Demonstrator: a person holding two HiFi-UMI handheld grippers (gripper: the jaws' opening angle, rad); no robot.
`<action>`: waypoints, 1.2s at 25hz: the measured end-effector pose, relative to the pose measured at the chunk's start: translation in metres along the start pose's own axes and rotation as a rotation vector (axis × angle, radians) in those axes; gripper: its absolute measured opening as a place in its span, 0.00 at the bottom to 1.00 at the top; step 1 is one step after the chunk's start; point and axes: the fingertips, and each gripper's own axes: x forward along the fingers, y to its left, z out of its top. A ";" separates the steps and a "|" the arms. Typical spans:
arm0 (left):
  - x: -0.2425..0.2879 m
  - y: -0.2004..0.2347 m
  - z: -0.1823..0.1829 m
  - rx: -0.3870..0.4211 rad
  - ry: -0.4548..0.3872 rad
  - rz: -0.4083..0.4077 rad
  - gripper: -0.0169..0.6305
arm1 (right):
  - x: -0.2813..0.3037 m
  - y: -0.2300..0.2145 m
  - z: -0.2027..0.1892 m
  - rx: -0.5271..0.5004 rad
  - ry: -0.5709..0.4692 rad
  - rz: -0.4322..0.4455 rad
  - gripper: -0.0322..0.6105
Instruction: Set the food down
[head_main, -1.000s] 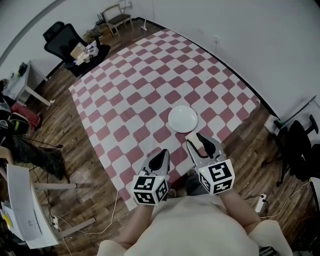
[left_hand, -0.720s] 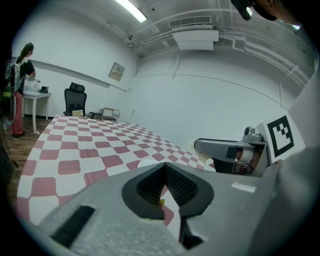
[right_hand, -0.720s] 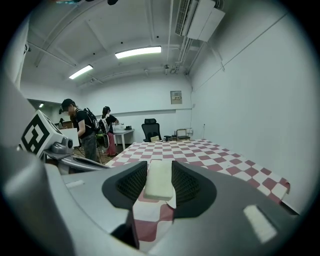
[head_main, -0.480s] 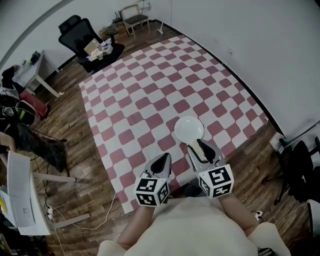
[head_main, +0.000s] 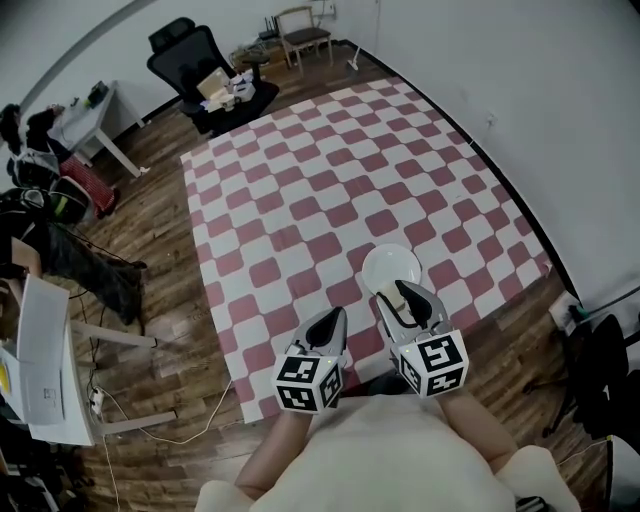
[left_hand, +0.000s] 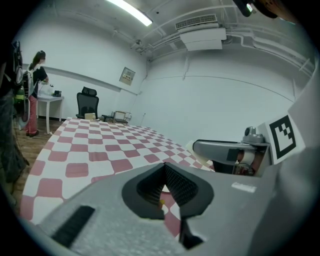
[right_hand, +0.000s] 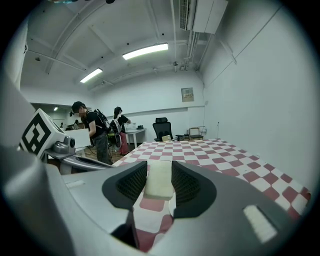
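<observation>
1. A red-and-white checked cloth lies spread on the wooden floor below me.
2. My left hand-held gripper hangs over the near part of the cloth. Its jaws are drawn together and there is nothing between them.
3. Just beside it, my right hand-held gripper is clamped on the food. The food is a pale cream block, gripped on both sides by the ribbed pads.
4. The food is up in the jaws, over the near rim of the white plate. I cannot tell whether it touches the plate.
5. The plate rests flat on the cloth, toward the cloth's near right corner and just ahead of the right jaws.
</observation>
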 end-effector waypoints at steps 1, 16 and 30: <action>0.001 0.000 0.001 -0.002 -0.003 0.007 0.04 | 0.001 -0.001 0.001 -0.002 -0.001 0.007 0.30; 0.007 -0.004 0.005 -0.012 -0.026 0.083 0.04 | 0.011 -0.012 0.004 -0.010 -0.005 0.087 0.30; 0.023 -0.010 0.010 -0.033 -0.047 0.146 0.04 | 0.020 -0.028 0.010 -0.039 0.001 0.161 0.30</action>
